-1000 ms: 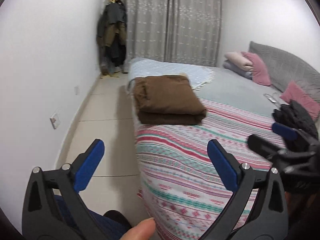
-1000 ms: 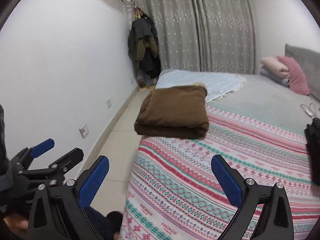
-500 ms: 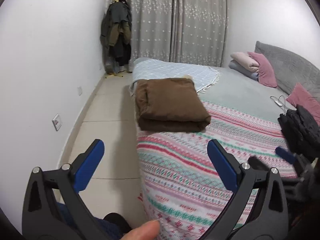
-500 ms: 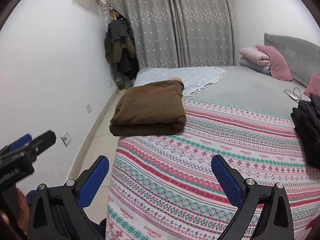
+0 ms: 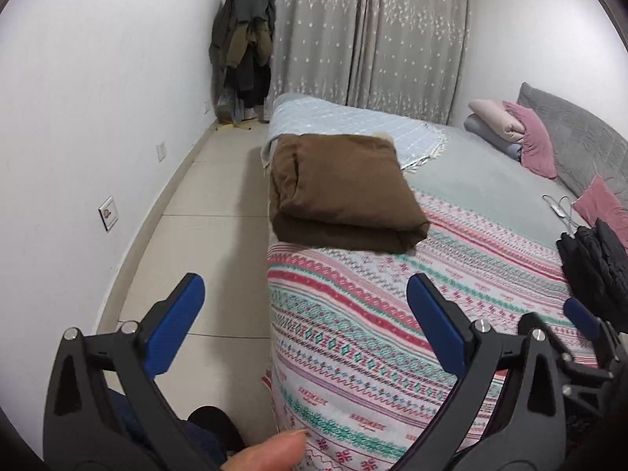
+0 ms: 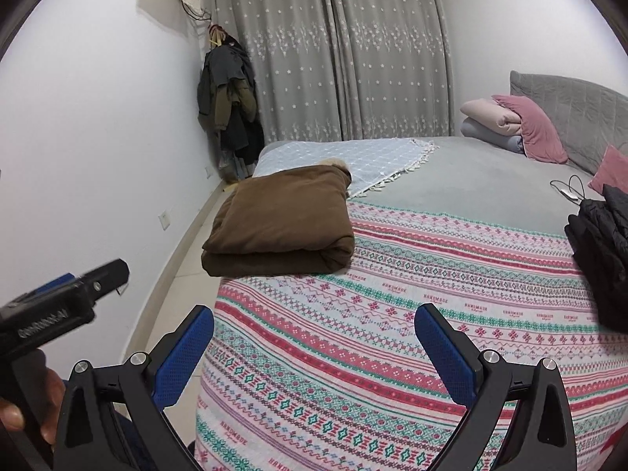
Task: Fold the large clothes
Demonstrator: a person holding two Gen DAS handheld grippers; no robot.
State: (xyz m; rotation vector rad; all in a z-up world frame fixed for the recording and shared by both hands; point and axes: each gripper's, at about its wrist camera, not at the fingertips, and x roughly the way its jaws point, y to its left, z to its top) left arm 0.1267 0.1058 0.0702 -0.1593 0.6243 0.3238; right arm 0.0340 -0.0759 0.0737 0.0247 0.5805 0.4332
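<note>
A folded brown garment (image 5: 341, 192) lies on the left edge of the bed, also in the right wrist view (image 6: 280, 221). A black padded garment (image 5: 596, 267) lies unfolded at the bed's right side, seen too in the right wrist view (image 6: 600, 243). My left gripper (image 5: 304, 314) is open and empty, held over the bed's near corner. My right gripper (image 6: 314, 343) is open and empty above the patterned blanket (image 6: 392, 314). Each gripper shows at the edge of the other's view.
The bed carries a striped patterned blanket (image 5: 392, 333), a grey sheet (image 5: 479, 180) and a pale blue throw (image 5: 345, 133). Pink pillows (image 6: 530, 125) and a hanger (image 5: 557, 206) lie by the headboard. Coats hang in the corner (image 5: 243, 51). Tiled floor (image 5: 212, 204) runs along the left wall.
Both grippers have drawn back and swung right, so the brown garment sits farther left in view and the black garment has come into the right wrist view. Both stay open.
</note>
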